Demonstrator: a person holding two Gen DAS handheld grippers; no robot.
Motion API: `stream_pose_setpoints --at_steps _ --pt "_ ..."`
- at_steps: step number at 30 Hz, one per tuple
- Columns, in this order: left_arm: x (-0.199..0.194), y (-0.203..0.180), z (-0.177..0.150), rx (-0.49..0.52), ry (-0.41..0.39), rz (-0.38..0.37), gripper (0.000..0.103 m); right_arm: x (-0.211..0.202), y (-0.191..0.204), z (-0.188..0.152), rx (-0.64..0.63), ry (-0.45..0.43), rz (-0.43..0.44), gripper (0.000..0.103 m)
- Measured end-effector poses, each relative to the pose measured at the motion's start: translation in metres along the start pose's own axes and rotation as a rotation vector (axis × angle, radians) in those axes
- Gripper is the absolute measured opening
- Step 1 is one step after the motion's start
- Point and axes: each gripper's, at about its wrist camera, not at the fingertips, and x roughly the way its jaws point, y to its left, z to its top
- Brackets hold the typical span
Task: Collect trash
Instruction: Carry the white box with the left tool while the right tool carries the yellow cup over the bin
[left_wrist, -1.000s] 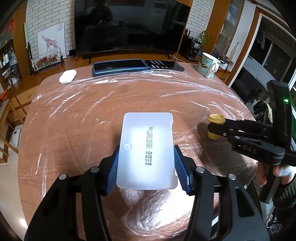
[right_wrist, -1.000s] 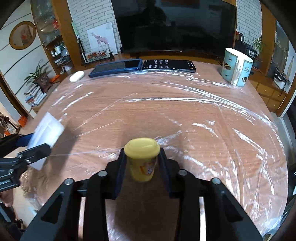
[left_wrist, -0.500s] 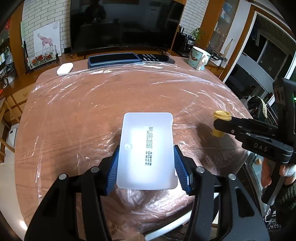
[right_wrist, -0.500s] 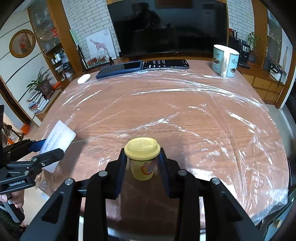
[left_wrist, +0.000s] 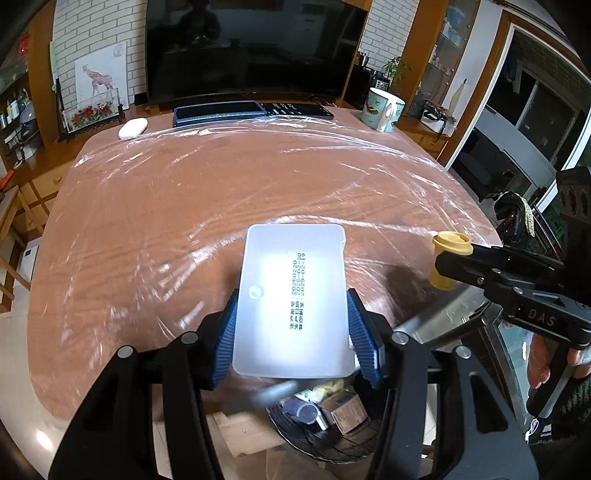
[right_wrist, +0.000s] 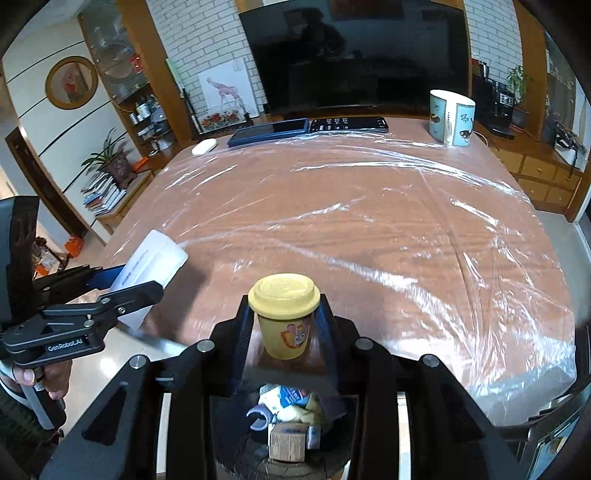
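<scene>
My left gripper (left_wrist: 291, 325) is shut on a flat white plastic box (left_wrist: 293, 295) with printed dates and holds it above the near table edge. The box also shows in the right wrist view (right_wrist: 151, 266). My right gripper (right_wrist: 282, 328) is shut on a small yellow lidded cup (right_wrist: 284, 317), which also shows in the left wrist view (left_wrist: 447, 258). A dark trash bin (right_wrist: 288, 439) with several scraps inside sits on the floor right below both grippers; it also shows in the left wrist view (left_wrist: 325, 417).
A wooden table (left_wrist: 221, 206) under clear plastic wrap fills the middle. At its far edge lie a blue tablet (left_wrist: 218, 112), a black remote (left_wrist: 295, 109), a white mouse (left_wrist: 133, 128) and a teal mug (left_wrist: 382, 109). A TV stands behind.
Both grippers have pulled back from the table toward its near edge with their loads. The trash bin has come into view below them.
</scene>
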Motion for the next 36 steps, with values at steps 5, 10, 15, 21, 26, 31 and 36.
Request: stream_pose_setpoints --at_steps 5,10,15,21,26,31,36 --pt "-0.009 -0.019 -0.015 -0.003 0.004 0.009 0.055 -0.015 -0.002 -0.014 -0.020 0.007 0.028 0.034" --pt "-0.019 -0.035 -0.033 -0.002 0.011 0.014 0.055 -0.027 -0.004 -0.033 -0.037 0.021 0.049 0.034" --pt "-0.024 -0.050 -0.047 0.010 0.028 0.017 0.055 -0.033 -0.003 -0.051 -0.053 0.044 0.067 0.034" --pt "-0.020 -0.064 -0.066 0.031 0.064 0.019 0.055 -0.029 -0.005 -0.067 -0.059 0.081 0.081 0.034" --pt "-0.012 -0.071 -0.078 0.057 0.092 0.033 0.055 -0.018 -0.008 -0.077 -0.060 0.118 0.083 0.034" --pt "0.001 -0.074 -0.085 0.063 0.124 0.040 0.055 -0.003 -0.008 -0.087 -0.063 0.156 0.076 0.034" --pt "0.017 -0.071 -0.089 0.063 0.160 0.050 0.055 0.013 -0.012 -0.091 -0.061 0.190 0.067 0.034"
